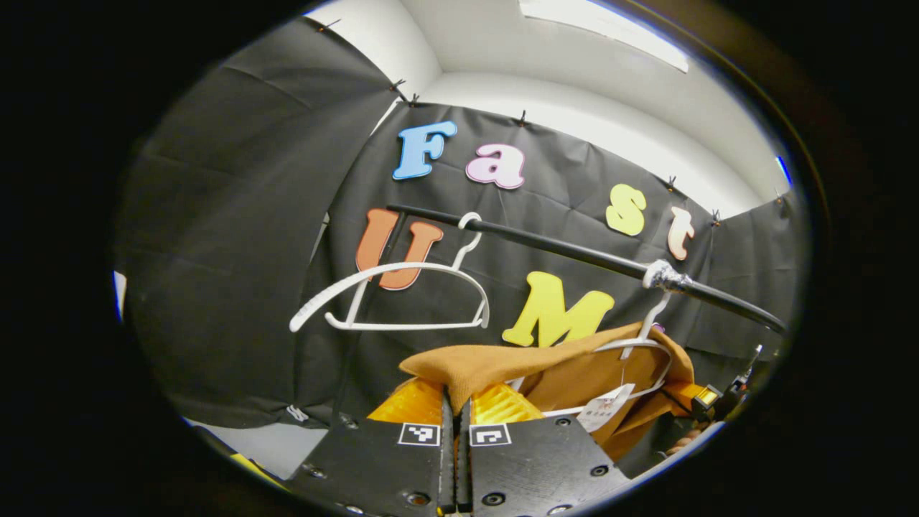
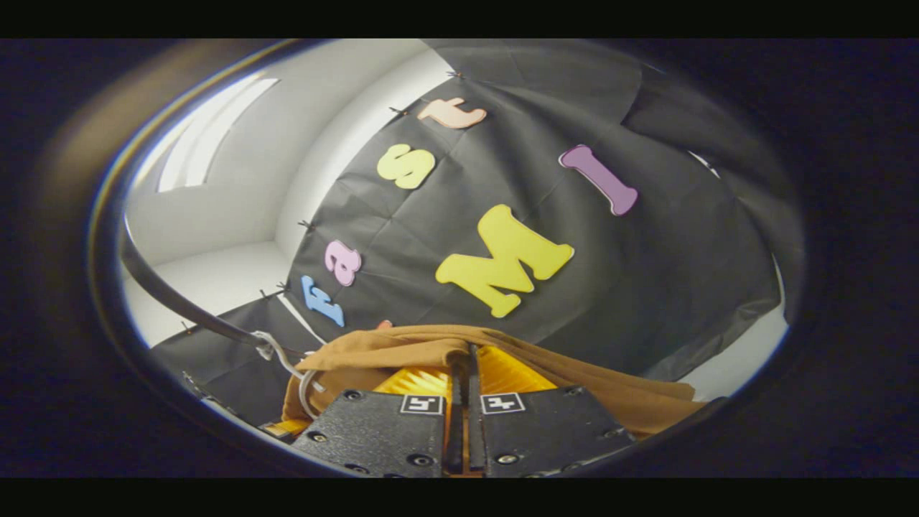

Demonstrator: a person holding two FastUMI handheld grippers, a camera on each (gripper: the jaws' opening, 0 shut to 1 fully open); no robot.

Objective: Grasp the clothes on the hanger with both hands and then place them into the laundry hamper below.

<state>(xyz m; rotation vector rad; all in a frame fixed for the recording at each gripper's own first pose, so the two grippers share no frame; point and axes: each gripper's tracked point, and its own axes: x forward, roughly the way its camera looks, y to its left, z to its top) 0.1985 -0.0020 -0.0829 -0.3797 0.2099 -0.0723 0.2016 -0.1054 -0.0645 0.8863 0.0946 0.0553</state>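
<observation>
While both jaws clamp brown garment [image 1: 495, 366] | left gripper [image 1: 455, 402] | right gripper [image 2: 467, 370] | hanger [image 1: 650, 352] on rail [image 1: 574, 253]

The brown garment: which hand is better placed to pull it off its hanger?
Probably the left: its tool pinches the brown garment with the hanger and rail in front. The right tool grips cloth too.

Rail [image 1: 574, 251] and bare hanger [image 1: 391, 294] bar the way overhead.
</observation>
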